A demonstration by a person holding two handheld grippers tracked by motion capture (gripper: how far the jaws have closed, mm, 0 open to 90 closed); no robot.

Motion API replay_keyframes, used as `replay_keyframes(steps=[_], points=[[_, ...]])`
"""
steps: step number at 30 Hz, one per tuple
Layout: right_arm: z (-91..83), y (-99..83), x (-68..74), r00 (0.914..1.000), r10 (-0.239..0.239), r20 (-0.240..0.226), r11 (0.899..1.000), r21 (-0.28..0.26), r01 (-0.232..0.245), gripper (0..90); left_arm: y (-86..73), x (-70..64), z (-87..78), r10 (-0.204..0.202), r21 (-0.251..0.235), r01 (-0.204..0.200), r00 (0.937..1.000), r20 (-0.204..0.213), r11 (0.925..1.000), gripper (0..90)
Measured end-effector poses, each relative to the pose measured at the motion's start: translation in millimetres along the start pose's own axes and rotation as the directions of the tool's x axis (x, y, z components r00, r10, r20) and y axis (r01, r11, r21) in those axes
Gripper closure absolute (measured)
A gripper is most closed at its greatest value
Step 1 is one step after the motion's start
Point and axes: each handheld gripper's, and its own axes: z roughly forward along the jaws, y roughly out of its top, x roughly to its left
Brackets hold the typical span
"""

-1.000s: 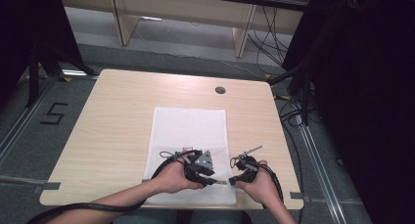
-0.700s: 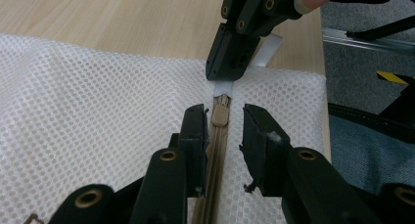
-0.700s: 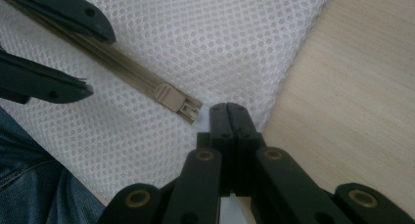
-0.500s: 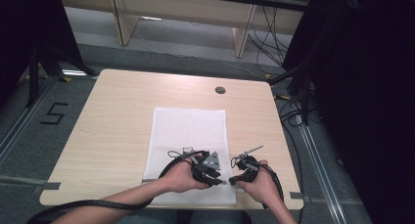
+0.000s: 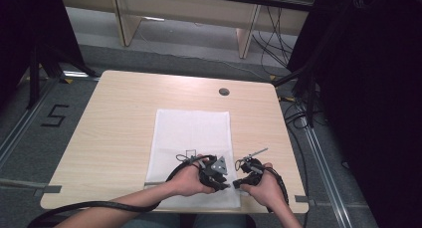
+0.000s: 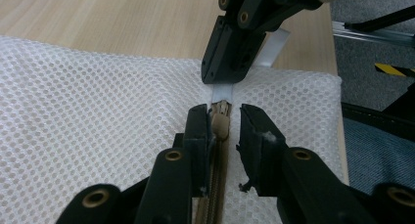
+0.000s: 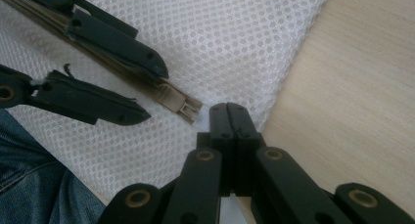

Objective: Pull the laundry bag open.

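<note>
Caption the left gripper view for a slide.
Left hand-held gripper open astride the zipper pull of a white mesh bag.

- High view: even overhead light on the table point(image 5: 124, 118); surroundings at 3 and 9 o'clock fall into near-black.
- Left gripper view: mesh bag point(image 6: 98, 101) crisp at centre; the near black linkage at 6 o'clock is soft.
- Right gripper view: bright, soft shadows, no glare.

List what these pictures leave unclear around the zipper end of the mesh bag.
- Zipper pull: in the left gripper view the left gripper has its jaws either side of it, apart; contact cannot be told.
- Right gripper: jaws shut on the white tab; its grip point is hidden.
- Mesh bag: in the high view the zipper is too small, hands cover it.
</note>
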Motion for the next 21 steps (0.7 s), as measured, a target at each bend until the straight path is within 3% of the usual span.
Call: replay_keyframes(steps=[13, 15, 19, 21], points=[[0.1, -0.1, -0.2, 1.0, 0.0, -0.002, 1.0, -0.001, 0.0, 90.0, 2.8, -1.7, 13.3, 0.021, 0.022, -0.021, 0.9998, 0.008, 0.9995, 77.0], [0.1, -0.2, -0.3, 1.0, 0.0, -0.003, 1.0, -0.002, 0.0, 90.0, 4.7, -1.5, 14.4, 0.039, 0.028, -0.039, 0.9992, 0.005, 0.9988, 77.6], [0.0, -0.4, -0.7, 1.0, -0.004, -0.007, 1.0, -0.003, 0.004, 90.0, 3.7, -2.0, 16.2, -0.002, 0.013, 0.002, 0.9999, 0.01, 0.9999, 79.8], [0.0, -0.4, -0.7, 1.0, -0.004, -0.008, 1.0, -0.004, 0.004, 90.0, 2.8, -1.4, 15.3, 0.001, 0.009, -0.001, 1.0, 0.005, 1.0, 80.7]])
